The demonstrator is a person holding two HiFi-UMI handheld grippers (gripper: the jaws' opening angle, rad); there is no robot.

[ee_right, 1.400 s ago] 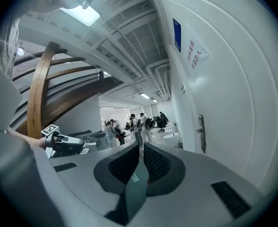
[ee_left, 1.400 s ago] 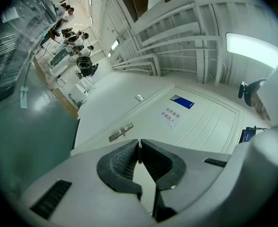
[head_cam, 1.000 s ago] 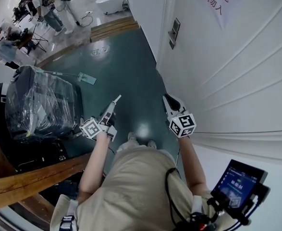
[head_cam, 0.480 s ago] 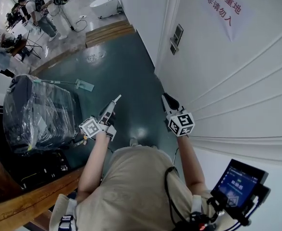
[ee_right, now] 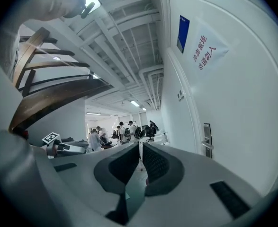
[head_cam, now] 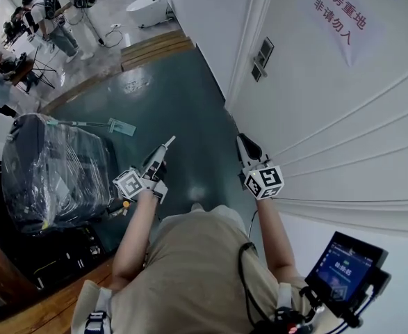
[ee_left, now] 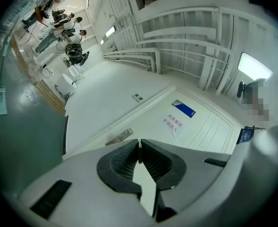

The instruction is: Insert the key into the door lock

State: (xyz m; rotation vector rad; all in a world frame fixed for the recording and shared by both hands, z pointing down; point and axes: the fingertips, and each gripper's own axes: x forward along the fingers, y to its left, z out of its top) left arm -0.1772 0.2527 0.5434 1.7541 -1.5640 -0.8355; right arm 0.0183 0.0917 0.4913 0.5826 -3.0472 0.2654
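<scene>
The white door [head_cam: 343,110] fills the right side of the head view, with its metal lock plate and handle [head_cam: 261,58] on the far edge, well ahead of both grippers. My left gripper [head_cam: 169,141] is held level over the green floor, jaws shut; in the left gripper view [ee_left: 139,144] it aims at the lock plate [ee_left: 119,136]. My right gripper [head_cam: 241,139] rides close along the door, also shut [ee_right: 139,145], with the handle [ee_right: 207,141] to its right. No key can be made out in either gripper.
A plastic-wrapped dark bundle [head_cam: 58,162] stands at the left, with a floor squeegee [head_cam: 117,125] beyond it. A wooden rail [head_cam: 23,305] curves at the lower left. Several people [head_cam: 58,12] stand far off. A paper sign [head_cam: 343,19] hangs on the door. A small screen [head_cam: 346,266] sits at my right hip.
The person has walked forward along the door, carrying both grippers with them. The lock plate has shifted slightly right in the head view. Both sets of jaws have stayed shut.
</scene>
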